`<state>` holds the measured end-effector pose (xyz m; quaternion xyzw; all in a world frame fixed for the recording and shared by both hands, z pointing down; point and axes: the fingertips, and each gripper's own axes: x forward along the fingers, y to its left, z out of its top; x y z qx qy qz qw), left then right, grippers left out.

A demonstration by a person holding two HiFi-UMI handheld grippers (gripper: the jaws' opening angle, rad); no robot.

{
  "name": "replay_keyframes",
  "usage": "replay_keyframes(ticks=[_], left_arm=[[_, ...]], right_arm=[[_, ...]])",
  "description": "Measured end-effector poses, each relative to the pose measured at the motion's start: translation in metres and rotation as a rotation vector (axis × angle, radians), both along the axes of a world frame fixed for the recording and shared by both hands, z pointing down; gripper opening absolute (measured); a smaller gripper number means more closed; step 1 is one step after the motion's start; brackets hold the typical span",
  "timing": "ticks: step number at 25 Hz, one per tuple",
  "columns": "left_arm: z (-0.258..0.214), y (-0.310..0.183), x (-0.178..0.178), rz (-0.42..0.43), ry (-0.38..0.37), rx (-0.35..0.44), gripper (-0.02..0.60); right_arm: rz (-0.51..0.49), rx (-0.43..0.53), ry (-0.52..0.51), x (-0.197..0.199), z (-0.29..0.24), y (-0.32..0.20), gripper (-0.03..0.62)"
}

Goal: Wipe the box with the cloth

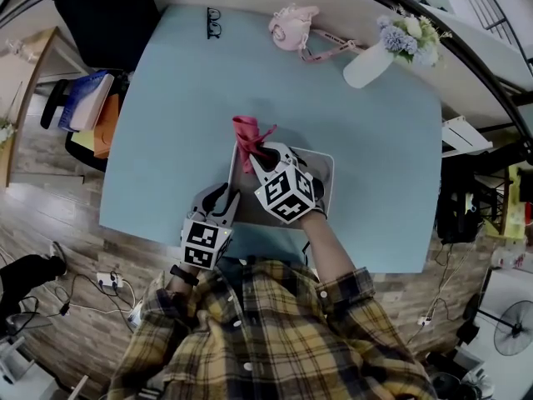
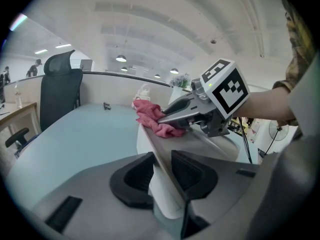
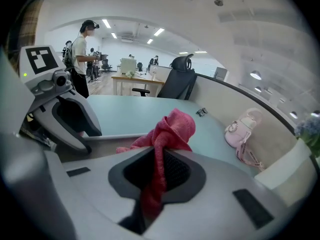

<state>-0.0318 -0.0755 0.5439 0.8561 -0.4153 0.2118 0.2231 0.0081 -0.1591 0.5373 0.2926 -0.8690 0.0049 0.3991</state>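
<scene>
A shallow white box lies on the light blue table near its front edge. My left gripper is shut on the box's left wall, which runs between the jaw pads in the left gripper view as a thin pale edge. My right gripper is over the box's far left corner, shut on a pink cloth. In the right gripper view the cloth bunches up above the jaws and hangs down between them. From the left gripper view the cloth rests on the box's rim.
At the table's far edge lie black glasses, a pink bottle with a strap and a white vase of flowers. A black office chair stands at the far left corner. People stand in the background.
</scene>
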Motion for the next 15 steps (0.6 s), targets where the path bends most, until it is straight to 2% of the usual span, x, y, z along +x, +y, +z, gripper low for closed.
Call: replay_keyframes(ticks=[15], left_arm=[[0.001,0.001,-0.001,0.0,0.0,0.014,0.109]], right_arm=[[0.088,-0.002,0.089,0.061,0.002,0.006,0.046]])
